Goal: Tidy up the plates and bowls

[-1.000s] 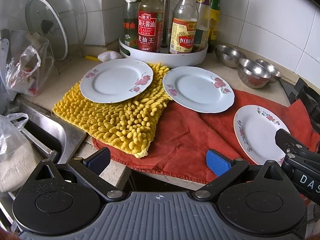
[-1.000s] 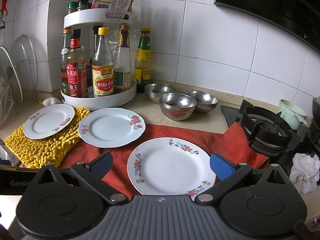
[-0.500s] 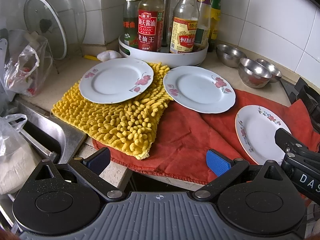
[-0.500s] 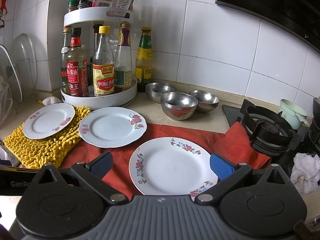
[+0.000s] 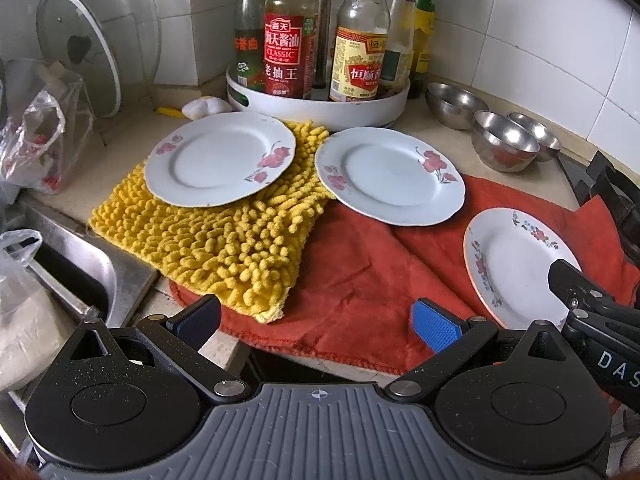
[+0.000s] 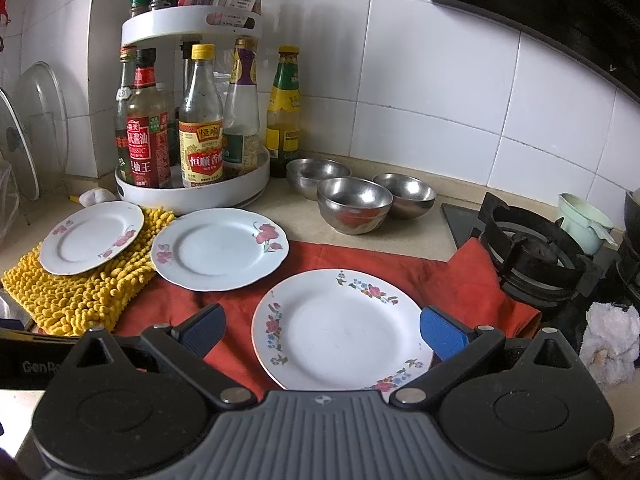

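Note:
Three white floral plates lie on the counter. The left plate point(image 5: 219, 159) point(image 6: 92, 237) rests on a yellow chenille mat point(image 5: 208, 240). The middle plate point(image 5: 390, 176) point(image 6: 219, 249) overlaps the mat and a red cloth point(image 5: 352, 280). The right plate point(image 5: 520, 268) point(image 6: 344, 330) lies on the red cloth. Three steel bowls point(image 6: 354, 204) point(image 5: 504, 146) stand behind them. My left gripper point(image 5: 316, 320) is open above the cloth's front edge. My right gripper point(image 6: 322, 330) is open, its fingers either side of the right plate's near half, and it shows at the edge of the left wrist view.
A white turntable rack point(image 6: 192, 192) of sauce bottles stands at the back by the tiled wall. A sink point(image 5: 68, 276) with plastic bags and leaning glass lids point(image 5: 88, 52) is to the left. A gas burner point(image 6: 536, 252), a pale green cup point(image 6: 584, 224) and a white rag point(image 6: 612, 340) are at the right.
Both grippers have crept slightly forward toward the plates; the plates, bowls and cloths have not moved.

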Available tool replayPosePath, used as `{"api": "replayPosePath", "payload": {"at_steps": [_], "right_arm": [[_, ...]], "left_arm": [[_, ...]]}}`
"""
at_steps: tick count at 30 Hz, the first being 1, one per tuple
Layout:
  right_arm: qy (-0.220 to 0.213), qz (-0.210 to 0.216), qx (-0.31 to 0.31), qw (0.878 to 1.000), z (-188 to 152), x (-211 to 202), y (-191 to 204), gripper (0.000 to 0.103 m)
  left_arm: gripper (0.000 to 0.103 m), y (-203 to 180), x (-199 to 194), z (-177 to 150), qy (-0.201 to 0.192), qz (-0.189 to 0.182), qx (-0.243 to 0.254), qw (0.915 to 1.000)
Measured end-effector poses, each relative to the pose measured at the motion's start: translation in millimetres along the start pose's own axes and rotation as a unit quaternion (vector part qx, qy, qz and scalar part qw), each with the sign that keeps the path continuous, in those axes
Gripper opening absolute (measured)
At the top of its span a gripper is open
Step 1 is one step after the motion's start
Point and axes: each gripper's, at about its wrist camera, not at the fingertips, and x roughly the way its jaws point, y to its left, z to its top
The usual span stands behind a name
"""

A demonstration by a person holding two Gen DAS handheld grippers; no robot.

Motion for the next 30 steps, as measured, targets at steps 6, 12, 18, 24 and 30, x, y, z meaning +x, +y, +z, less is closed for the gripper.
{"api": "replayPosePath", "payload": {"at_steps": [6,12,18,24,30], "right_arm": [[0.006,0.0,0.0,1.0,4.9,13.3,-12.2,0.1],[0.018,-0.002,0.002,1.0,9.3,30.4,-29.0,0.1],[0.033,-0.008,0.008,0.999,10.4,47.5,-46.1,0.1],[0.053,-0.015,0.022,0.998,6.2,69.0,-70.5,0.1],[0.085,-0.009,0.012,0.996,0.2,93.5,-87.0,0.096]], "left_arm": [[0.103,-14.6,9.9,7.6,0.007,0.0,0.006,1.0],[0.103,-34.3,24.4,15.7,0.019,-0.001,0.012,0.9997],[0.103,-53.3,39.8,20.1,0.036,-0.01,0.024,0.999],[0.103,-73.2,54.7,23.1,0.056,-0.032,0.046,0.9968],[0.099,-90.2,71.9,23.0,0.086,-0.055,0.072,0.9922]]}}
